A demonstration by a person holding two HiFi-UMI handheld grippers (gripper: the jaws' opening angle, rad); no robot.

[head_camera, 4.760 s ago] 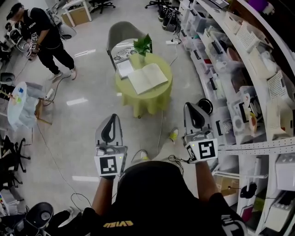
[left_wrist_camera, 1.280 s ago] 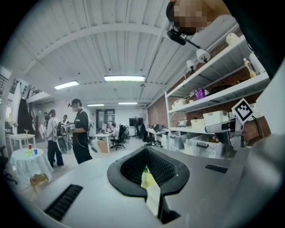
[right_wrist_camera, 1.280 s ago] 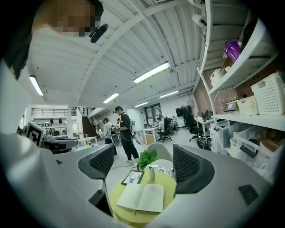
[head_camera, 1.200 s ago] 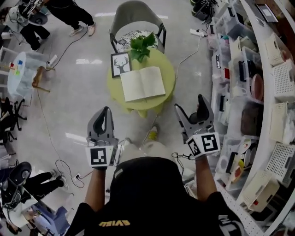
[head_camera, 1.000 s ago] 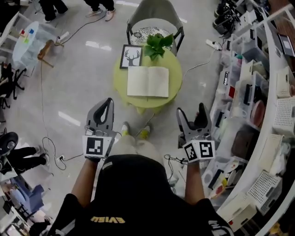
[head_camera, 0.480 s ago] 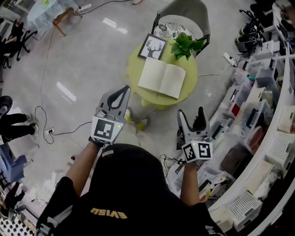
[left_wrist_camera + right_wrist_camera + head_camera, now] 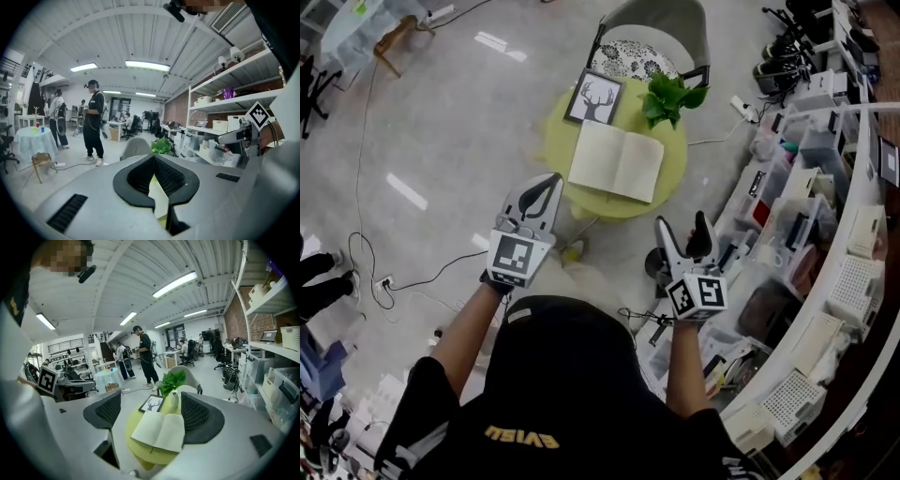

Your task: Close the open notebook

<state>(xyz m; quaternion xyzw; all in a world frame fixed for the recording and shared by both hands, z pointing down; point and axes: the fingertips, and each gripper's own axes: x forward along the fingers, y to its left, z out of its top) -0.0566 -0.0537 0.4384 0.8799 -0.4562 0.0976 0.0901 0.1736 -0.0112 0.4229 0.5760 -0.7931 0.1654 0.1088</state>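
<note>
The open notebook (image 7: 616,161) lies flat with blank pages up on a round yellow-green table (image 7: 609,202). In the right gripper view the notebook (image 7: 159,430) shows between the jaws, well ahead of them on the table (image 7: 153,456). My left gripper (image 7: 551,180) is shut and empty, held in the air just short of the table's near left edge. My right gripper (image 7: 682,228) stands open with nothing in it, off the table's near right side. In the left gripper view the left gripper (image 7: 153,156) has its jaws meeting at the tip. The right gripper (image 7: 152,411) has a wide gap.
A framed deer picture (image 7: 593,97) and a potted plant (image 7: 670,97) stand on the table's far side, with a grey chair (image 7: 652,37) behind. Storage shelves (image 7: 825,187) run close along the right. Cables lie on the floor. A person (image 7: 93,122) stands far off.
I have come round and closer to the table, so the notebook sits nearer and more central. Both grippers stay raised in front, the left shut and the right open throughout.
</note>
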